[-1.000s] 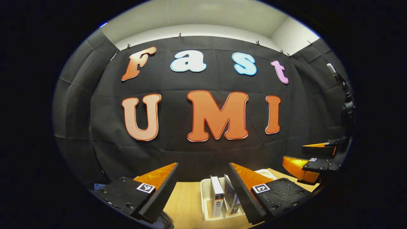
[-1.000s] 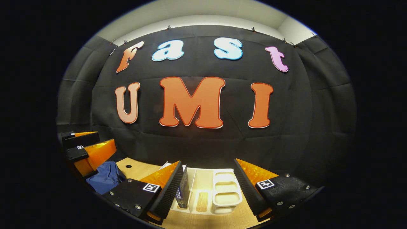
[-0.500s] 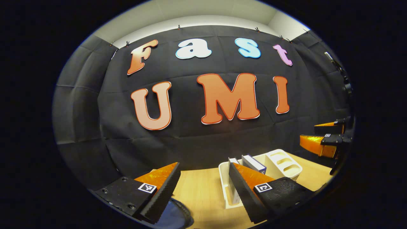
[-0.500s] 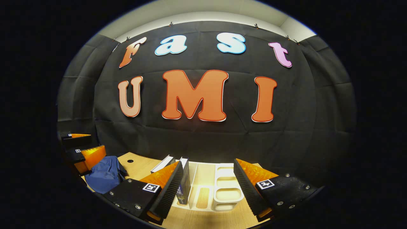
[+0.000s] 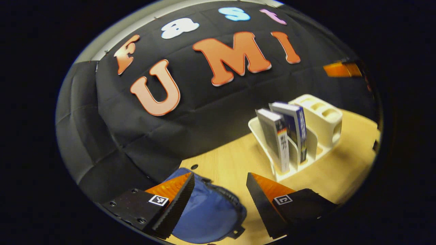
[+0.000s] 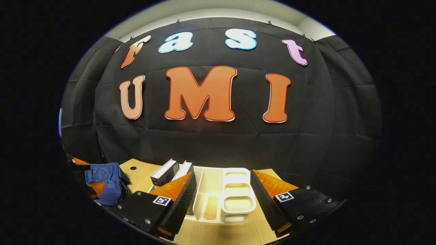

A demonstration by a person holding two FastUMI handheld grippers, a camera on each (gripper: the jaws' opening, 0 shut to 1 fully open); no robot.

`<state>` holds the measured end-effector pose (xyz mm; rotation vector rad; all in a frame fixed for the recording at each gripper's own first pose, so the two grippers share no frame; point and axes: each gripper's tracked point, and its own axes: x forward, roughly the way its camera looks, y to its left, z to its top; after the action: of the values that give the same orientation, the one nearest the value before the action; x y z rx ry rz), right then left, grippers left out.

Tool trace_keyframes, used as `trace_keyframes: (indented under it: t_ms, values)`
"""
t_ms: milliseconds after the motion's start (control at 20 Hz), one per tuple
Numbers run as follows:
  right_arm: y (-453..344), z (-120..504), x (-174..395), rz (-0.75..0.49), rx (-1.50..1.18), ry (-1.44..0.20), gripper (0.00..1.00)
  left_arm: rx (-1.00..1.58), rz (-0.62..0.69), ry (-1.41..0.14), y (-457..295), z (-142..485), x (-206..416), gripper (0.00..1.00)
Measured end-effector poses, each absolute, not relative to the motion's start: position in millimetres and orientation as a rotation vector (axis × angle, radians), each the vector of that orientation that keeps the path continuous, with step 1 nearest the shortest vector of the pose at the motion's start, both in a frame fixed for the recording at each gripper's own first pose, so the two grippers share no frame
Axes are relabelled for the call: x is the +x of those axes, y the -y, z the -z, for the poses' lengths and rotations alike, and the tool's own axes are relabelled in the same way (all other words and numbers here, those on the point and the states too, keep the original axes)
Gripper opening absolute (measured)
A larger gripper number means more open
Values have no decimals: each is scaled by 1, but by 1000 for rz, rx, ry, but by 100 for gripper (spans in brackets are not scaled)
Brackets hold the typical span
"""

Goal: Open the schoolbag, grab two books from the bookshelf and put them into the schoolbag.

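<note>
Across the pale worktop [image 5: 235, 160], swings down from facing the wall toward the blue schoolbag [image 5: 207, 211] at six o'clock, left claw [image 5: 219, 199] wide open and empty above it, right claw [image 6: 223, 200] likewise gaping over the bookshelf [image 6: 235, 200], books [image 5: 284, 134] at three o'clock unpicked, so opening comes first.

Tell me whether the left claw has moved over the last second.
Yes. Judged against the white bookshelf, the left claw has swung left and tipped downward: its fingers now frame the blue schoolbag, and the shelf sits off to its right.
</note>
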<state>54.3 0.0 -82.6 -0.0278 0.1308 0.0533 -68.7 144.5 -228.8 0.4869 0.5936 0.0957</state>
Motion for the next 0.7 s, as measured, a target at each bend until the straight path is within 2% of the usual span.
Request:
trace_keyframes:
  t_ms: [100, 250, 500, 700]
  values:
    - [9, 89, 54, -30, -28, -147, 94, 590, -117, -736, -164, 264, -96, 96]
    - [22, 99, 53, 4, -36, -167, 94, 747, -86, -854, -180, 310, -110, 98]
    - [35, 112, 51, 37, -47, -205, 94, 924, 4, -968, -186, 354, -136, 96]
    - [32, 116, 50, 39, -61, -219, 94, 924, -45, -1041, -201, 368, -148, 96]
